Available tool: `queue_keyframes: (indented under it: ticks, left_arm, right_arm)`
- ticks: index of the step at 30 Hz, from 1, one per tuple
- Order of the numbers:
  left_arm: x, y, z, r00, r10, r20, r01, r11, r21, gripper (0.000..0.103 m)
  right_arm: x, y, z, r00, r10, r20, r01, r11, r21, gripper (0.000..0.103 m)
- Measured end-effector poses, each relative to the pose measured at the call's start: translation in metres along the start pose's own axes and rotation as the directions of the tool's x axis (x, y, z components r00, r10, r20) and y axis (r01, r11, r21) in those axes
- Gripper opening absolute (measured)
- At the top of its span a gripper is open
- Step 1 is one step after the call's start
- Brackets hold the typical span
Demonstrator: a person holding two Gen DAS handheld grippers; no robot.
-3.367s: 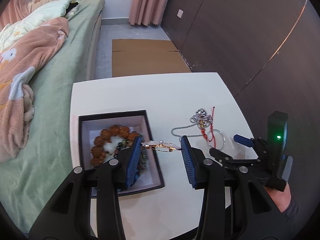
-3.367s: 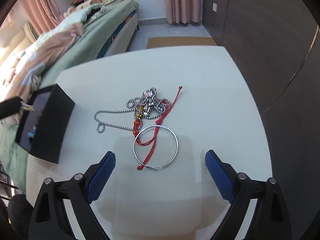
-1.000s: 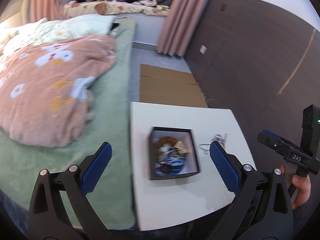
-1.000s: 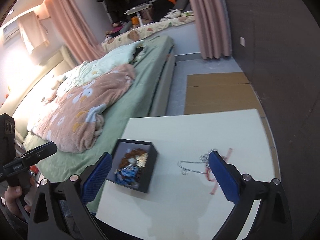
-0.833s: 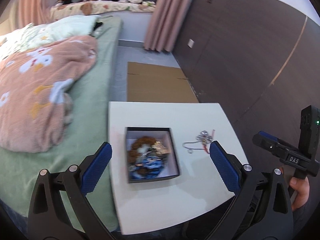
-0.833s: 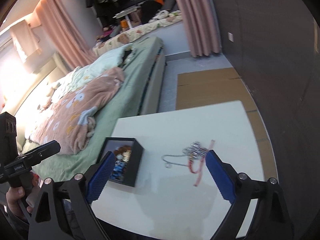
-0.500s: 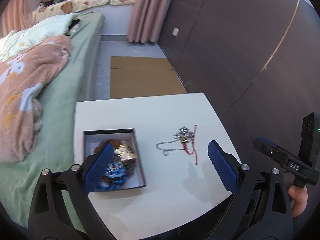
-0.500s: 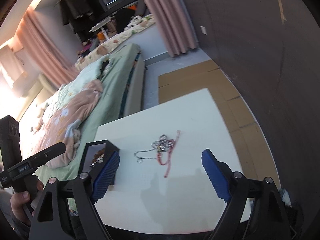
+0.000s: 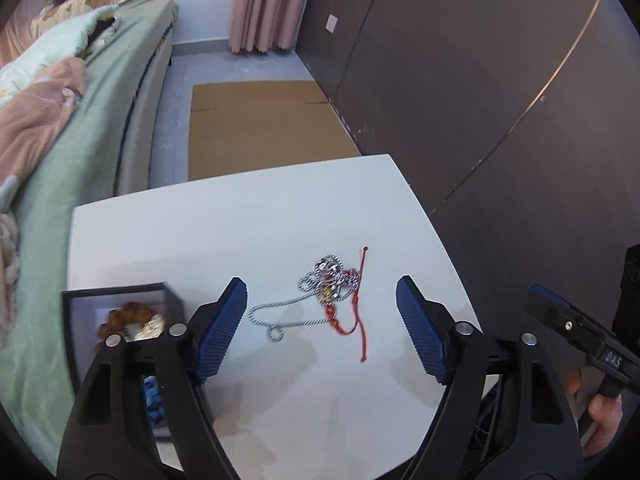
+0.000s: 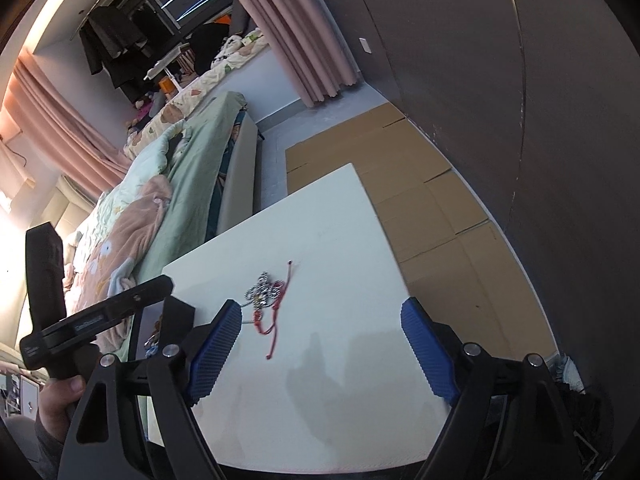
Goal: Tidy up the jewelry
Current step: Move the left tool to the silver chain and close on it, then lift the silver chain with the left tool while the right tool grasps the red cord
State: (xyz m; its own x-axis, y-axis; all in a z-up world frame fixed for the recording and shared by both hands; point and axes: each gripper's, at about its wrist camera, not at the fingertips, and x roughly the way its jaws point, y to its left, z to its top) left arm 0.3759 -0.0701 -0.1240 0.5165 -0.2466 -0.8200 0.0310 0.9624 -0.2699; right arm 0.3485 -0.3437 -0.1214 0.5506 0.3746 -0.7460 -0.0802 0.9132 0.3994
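Observation:
A silver chain necklace (image 9: pixel 296 311) and a red cord bracelet (image 9: pixel 358 312) lie tangled on the white table (image 9: pixel 248 232); both also show in the right wrist view (image 10: pixel 266 294). A black jewelry box (image 9: pixel 120 312) at the table's left holds brown beads and gold and blue pieces. My left gripper (image 9: pixel 320 324) is open and empty, held above the chain. My right gripper (image 10: pixel 320 344) is open and empty, held above the table's near part, with the cord (image 10: pixel 276 330) just ahead of its left finger.
A bed with a green sheet (image 9: pixel 80 128) and a pink blanket (image 9: pixel 32 128) runs along the table's left. Flat cardboard (image 9: pixel 260 120) lies on the floor beyond the table. A dark wall (image 9: pixel 480 80) stands to the right.
Both grippers have come down and forward toward the table, staying open. The left view swung right from the box to the chain. The silver ring seen 3.4 s ago is no longer on the table.

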Motion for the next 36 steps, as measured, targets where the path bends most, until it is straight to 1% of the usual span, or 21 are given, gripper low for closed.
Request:
queue_keyframes:
  ticks: [3,4,6,12,14,16,17,19,20,21,22,23,25,29,31,35,36]
  left_arm:
    - [0.02,-0.007,0.008,1.0,0.003,-0.024,-0.003,1.0,0.004,0.074]
    - [0.028,-0.009,0.01,0.999,0.007,-0.036,-0.006,1.0,0.009,0.071]
    - [0.042,-0.013,0.013,0.998,0.013,-0.058,-0.012,1.0,0.016,0.068]
    - [0.082,-0.017,0.017,0.993,0.035,-0.111,-0.033,0.999,0.017,0.065]
    - [0.09,-0.019,0.016,0.992,0.046,-0.121,-0.043,0.999,0.025,0.064]
    - [0.099,-0.02,0.015,0.989,0.063,-0.134,-0.06,0.998,0.026,0.053]
    - [0.103,-0.019,0.014,0.987,0.068,-0.143,-0.066,0.998,0.019,0.049]
    - [0.113,-0.016,0.011,0.981,0.079,-0.175,-0.079,0.997,0.007,0.033]
    - [0.113,-0.016,0.01,0.983,0.091,-0.162,-0.091,0.996,0.012,0.031]
    - [0.112,-0.017,0.009,0.982,0.101,-0.158,-0.1,0.995,0.017,0.026]
    - [0.112,-0.015,0.008,0.984,0.084,-0.16,-0.083,0.996,0.01,0.018]
    - [0.112,-0.014,0.008,0.984,0.067,-0.166,-0.068,0.998,-0.001,0.018]
    - [0.109,-0.014,0.009,0.984,0.084,-0.155,-0.084,0.996,0.007,0.017]
    - [0.09,-0.011,0.01,0.99,0.053,-0.129,-0.052,0.999,0.012,0.016]
    - [0.08,-0.007,0.011,0.992,0.041,-0.117,-0.04,0.999,0.005,0.009]
    - [0.053,0.004,0.014,0.996,0.032,-0.079,-0.032,0.999,-0.004,0.008]
    - [0.048,0.006,0.014,0.997,0.029,-0.074,-0.029,1.0,-0.004,0.006]
  right_arm:
    - [0.006,-0.008,0.003,1.0,-0.004,-0.008,0.005,1.0,0.014,0.081]
    - [0.008,-0.01,0.004,1.0,-0.004,-0.009,0.004,1.0,0.017,0.081]
    - [0.009,-0.015,0.002,1.0,-0.002,-0.009,0.003,1.0,0.025,0.081]
    - [0.023,-0.033,-0.001,1.0,-0.005,-0.023,0.006,0.998,0.068,0.08]
    - [0.028,-0.041,-0.003,1.0,-0.003,-0.028,0.006,0.996,0.088,0.08]
    - [0.033,-0.045,-0.004,0.999,-0.001,-0.033,0.005,0.995,0.103,0.08]
    - [0.035,-0.046,-0.005,0.999,-0.001,-0.036,0.005,0.994,0.11,0.08]
    - [0.039,-0.048,-0.006,0.999,-0.002,-0.041,0.007,0.993,0.115,0.08]
    - [0.04,-0.049,-0.006,0.999,-0.002,-0.043,0.007,0.993,0.115,0.08]
    - [0.042,-0.048,-0.006,0.999,-0.003,-0.047,0.008,0.994,0.113,0.08]
    - [0.043,-0.047,-0.006,0.999,-0.004,-0.05,0.009,0.994,0.111,0.08]
    - [0.044,-0.046,-0.006,0.999,-0.004,-0.053,0.01,0.994,0.108,0.079]
    - [0.046,-0.044,-0.007,0.998,-0.005,-0.061,0.011,0.995,0.099,0.076]
    - [0.051,-0.033,-0.005,0.997,0.0,-0.072,0.005,0.997,0.077,0.075]
    - [0.052,-0.029,-0.003,0.997,0.005,-0.078,0.001,0.998,0.067,0.074]
    - [0.059,-0.014,-0.003,0.995,0.01,-0.101,-0.006,0.999,0.034,0.074]
    - [0.062,-0.008,-0.003,0.994,0.01,-0.109,-0.007,1.0,0.024,0.073]
